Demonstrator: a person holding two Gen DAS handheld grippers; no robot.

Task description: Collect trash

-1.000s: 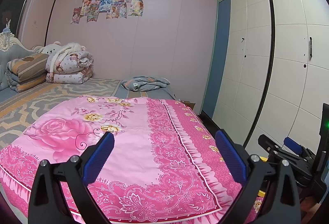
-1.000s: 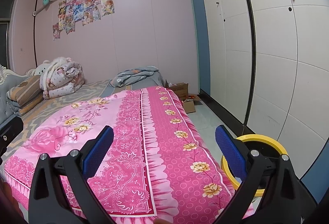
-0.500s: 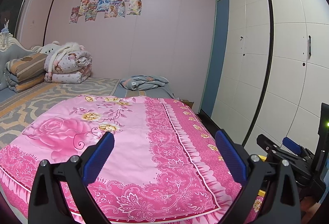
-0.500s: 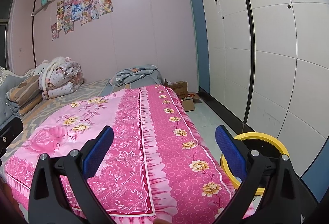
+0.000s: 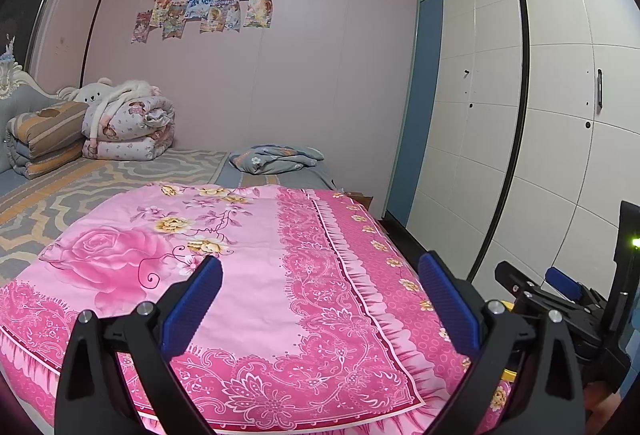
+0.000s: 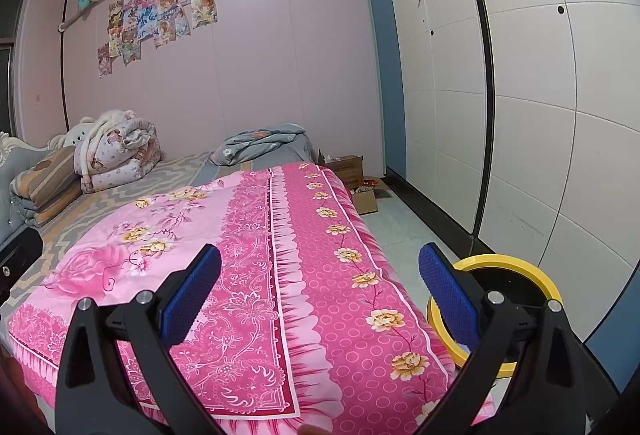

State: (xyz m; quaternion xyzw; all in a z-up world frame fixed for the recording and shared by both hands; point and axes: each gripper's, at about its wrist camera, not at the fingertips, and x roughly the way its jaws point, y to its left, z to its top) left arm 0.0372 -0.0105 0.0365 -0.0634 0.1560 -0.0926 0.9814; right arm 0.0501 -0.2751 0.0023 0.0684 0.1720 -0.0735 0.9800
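A yellow-rimmed bin with a black liner (image 6: 520, 267) stands on the floor to the right of the bed, partly behind my right finger. My right gripper (image 6: 320, 283) is open and empty, held over the bed's near right corner. My left gripper (image 5: 320, 287) is also open and empty above the pink floral quilt (image 5: 224, 259). The right gripper's body (image 5: 560, 299) shows at the right edge of the left wrist view. I see no loose trash on the quilt; an open cardboard box with wrappers (image 6: 360, 187) sits on the floor past the bed.
A white wardrobe (image 6: 520, 83) runs along the right wall, leaving a tiled aisle (image 6: 408, 227) beside the bed. Folded quilts (image 5: 128, 127), a striped blanket stack (image 5: 40, 139) and a grey bundle (image 5: 276, 159) lie at the bed's far end. A dark nightstand (image 6: 16, 255) stands left.
Both views have shifted only slightly: the cameras rose a little and the right one tilted. Both grippers stay open and empty.
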